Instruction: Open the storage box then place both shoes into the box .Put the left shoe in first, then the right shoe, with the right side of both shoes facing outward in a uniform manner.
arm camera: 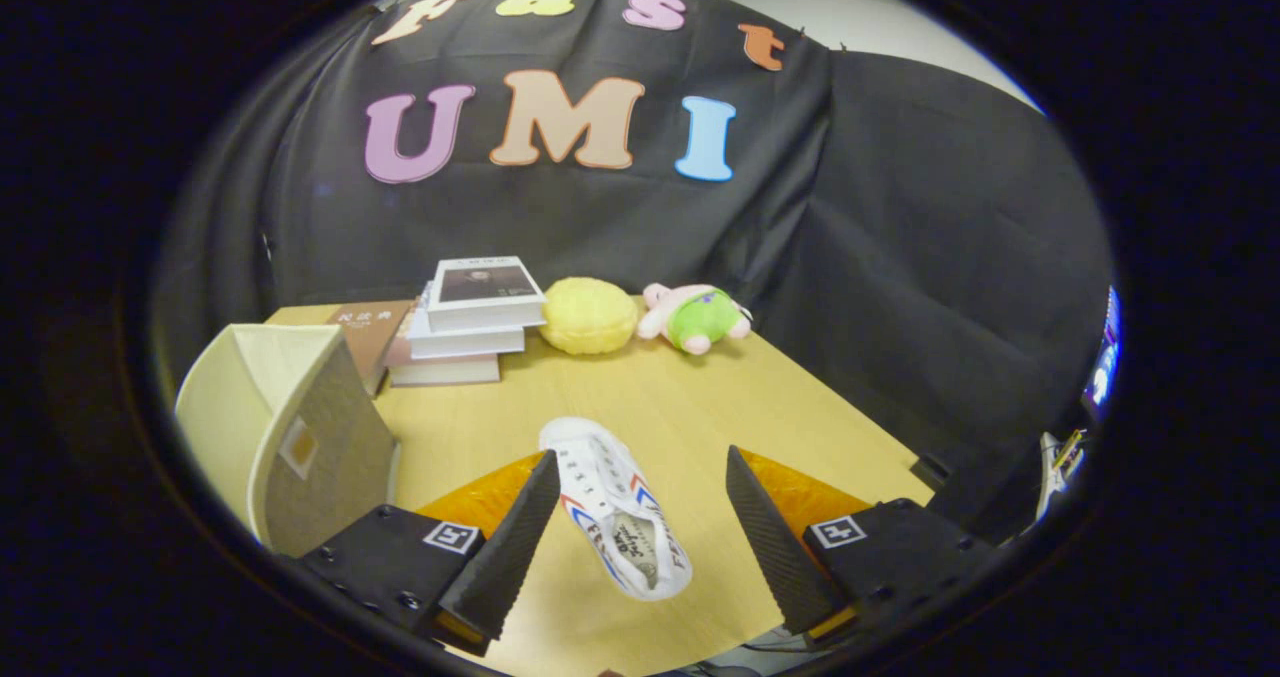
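Black cloth hangs behind a pale wooden worktop that carries everything in sight. At the near end of it the gripper stands with its two fingers spread wide, nothing pressed between them, their ribbed black pads facing each other across an open gap.

A white shoe lies on the worktop inside that gap, set closer to the left finger than to the right one, with its toe pointing away from the gripper and its opening nearer to it. Red and blue stripes mark its side. The left fingertip sits just beside the shoe's edge; whether it touches cannot be told. The right finger is clear of the shoe, with bare wood between.

Left of the shoe, beyond the left finger, stands the storage box, cream-coloured with a woven-looking wall and a small pale tag on it. Its open mouth shows a light inside wall, and it appears tipped on its side.

Farther from the shoe, toward the cloth, a stack of books rests with a brown book beside it on the box's side. Right of the stack, touching or nearly touching it, sits a yellow plush, and right of that lies a pink and green plush toy.
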Tool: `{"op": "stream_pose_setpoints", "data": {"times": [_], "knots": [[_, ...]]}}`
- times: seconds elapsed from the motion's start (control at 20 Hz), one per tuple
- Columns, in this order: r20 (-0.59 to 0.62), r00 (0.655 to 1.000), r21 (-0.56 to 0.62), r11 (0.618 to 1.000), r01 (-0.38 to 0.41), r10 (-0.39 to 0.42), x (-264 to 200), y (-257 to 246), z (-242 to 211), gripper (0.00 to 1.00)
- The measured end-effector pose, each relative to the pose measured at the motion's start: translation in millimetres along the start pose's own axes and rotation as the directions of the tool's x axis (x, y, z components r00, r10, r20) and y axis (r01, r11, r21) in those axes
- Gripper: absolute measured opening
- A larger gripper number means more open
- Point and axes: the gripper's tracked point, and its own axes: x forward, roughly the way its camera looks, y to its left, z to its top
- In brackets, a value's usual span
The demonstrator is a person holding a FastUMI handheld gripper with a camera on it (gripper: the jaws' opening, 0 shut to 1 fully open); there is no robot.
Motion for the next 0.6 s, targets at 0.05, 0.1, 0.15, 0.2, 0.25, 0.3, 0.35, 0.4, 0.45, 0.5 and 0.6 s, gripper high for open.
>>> {"op": "stream_pose_setpoints", "data": {"times": [0.05,0.1,0.15,0.2,0.25,0.3,0.35,0.4,0.45,0.5,0.6], "knots": [[-0.022,1.0,-0.005,1.0,0.006,-0.006,6,-3,-7,1.0],[-0.04,0.999,-0.012,1.0,0.011,-0.011,12,-5,-12,1.0],[-0.058,0.998,-0.019,1.0,0.01,-0.011,18,-5,-18,1.0],[-0.075,0.997,-0.026,1.0,0.007,-0.009,23,-5,-24,1.0],[-0.092,0.996,-0.033,0.999,0.006,-0.009,29,-4,-29,1.0],[-0.105,0.994,-0.038,0.999,0.004,-0.008,32,-4,-33,1.0],[-0.117,0.993,-0.042,0.999,0.0,-0.005,36,-3,-37,1.0],[-0.129,0.992,-0.048,0.999,-0.001,-0.006,40,-2,-41,1.0],[-0.138,0.99,-0.059,0.998,0.006,-0.014,44,-4,-45,1.0],[-0.149,0.989,-0.073,0.997,0.014,-0.024,47,-7,-49,0.99],[-0.177,0.984,-0.088,0.996,0.022,-0.037,52,-11,-58,0.98]]}}
